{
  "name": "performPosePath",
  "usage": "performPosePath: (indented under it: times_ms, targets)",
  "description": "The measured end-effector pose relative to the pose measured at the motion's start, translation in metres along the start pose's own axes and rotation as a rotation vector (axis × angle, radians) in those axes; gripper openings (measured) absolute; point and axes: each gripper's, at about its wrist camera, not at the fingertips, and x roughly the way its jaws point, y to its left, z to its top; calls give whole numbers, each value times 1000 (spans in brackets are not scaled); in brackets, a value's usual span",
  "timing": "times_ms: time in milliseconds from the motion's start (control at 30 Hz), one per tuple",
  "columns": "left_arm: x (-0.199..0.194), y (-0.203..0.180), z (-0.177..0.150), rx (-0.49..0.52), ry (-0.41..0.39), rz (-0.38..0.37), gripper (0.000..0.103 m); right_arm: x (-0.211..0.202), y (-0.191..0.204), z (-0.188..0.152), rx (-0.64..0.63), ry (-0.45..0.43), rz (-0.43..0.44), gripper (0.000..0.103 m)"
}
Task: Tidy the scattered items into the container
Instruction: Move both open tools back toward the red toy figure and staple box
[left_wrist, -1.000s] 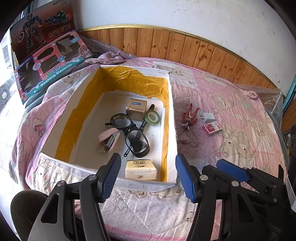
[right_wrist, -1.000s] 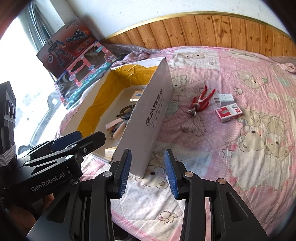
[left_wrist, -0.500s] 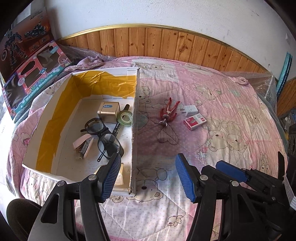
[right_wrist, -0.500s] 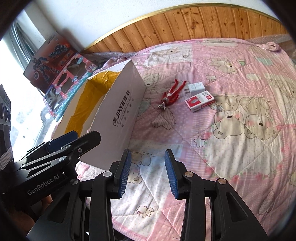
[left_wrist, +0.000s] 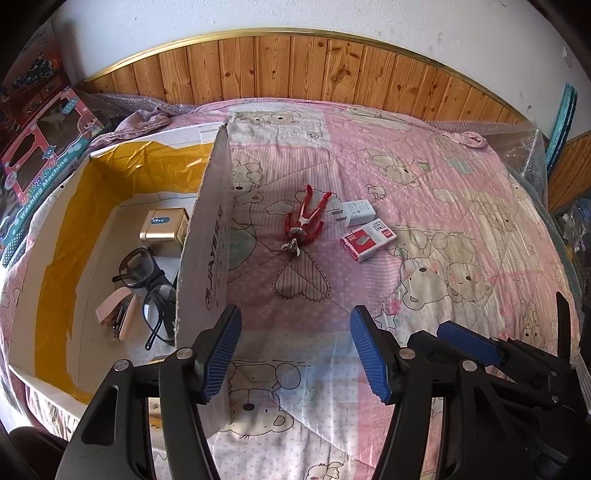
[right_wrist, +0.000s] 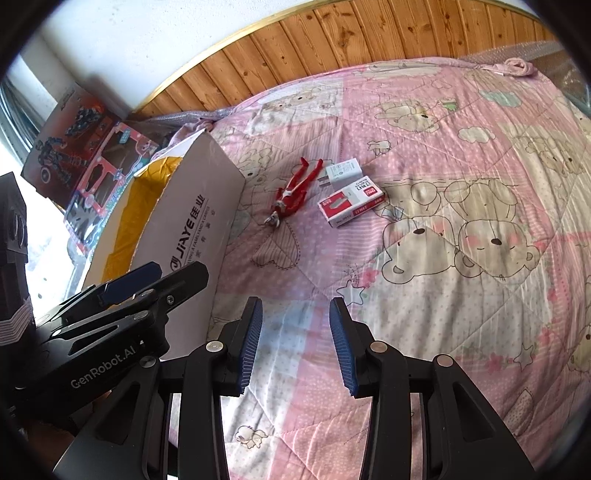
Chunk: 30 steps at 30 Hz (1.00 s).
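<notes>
An open cardboard box (left_wrist: 207, 236) (right_wrist: 192, 218) with yellow lining sits on the left of the bed. Inside it lie black glasses (left_wrist: 146, 280), a pink stapler (left_wrist: 114, 314) and a gold box (left_wrist: 162, 225). On the quilt right of the box lie a red figure (left_wrist: 304, 218) (right_wrist: 293, 192), a white charger (left_wrist: 356, 212) (right_wrist: 341, 170) and a red staple box (left_wrist: 367, 239) (right_wrist: 351, 201). My left gripper (left_wrist: 295, 354) is open and empty, near the box's right wall. My right gripper (right_wrist: 295, 343) is open and empty, well short of the items.
Toy boxes (left_wrist: 40, 155) (right_wrist: 92, 158) lean at the far left beside the bed. A wooden panel wall (left_wrist: 295, 66) runs behind the bed. Bubble wrap (left_wrist: 524, 147) covers the right corner. The pink quilt (right_wrist: 461, 240) spreads wide to the right.
Both grippers have swung right, from over the box toward the quilt; the red figure, charger and staple box now sit nearer the middle of both views. Both stay open.
</notes>
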Motion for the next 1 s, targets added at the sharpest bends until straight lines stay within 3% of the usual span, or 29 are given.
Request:
performPosePath:
  times_ms: [500, 1000]
  targets:
    - [40, 2, 36, -9, 14, 1, 66, 26, -23, 30, 66, 17, -21, 41]
    - [56, -16, 58, 36, -21, 16, 69, 30, -76, 41, 195, 9, -42, 42]
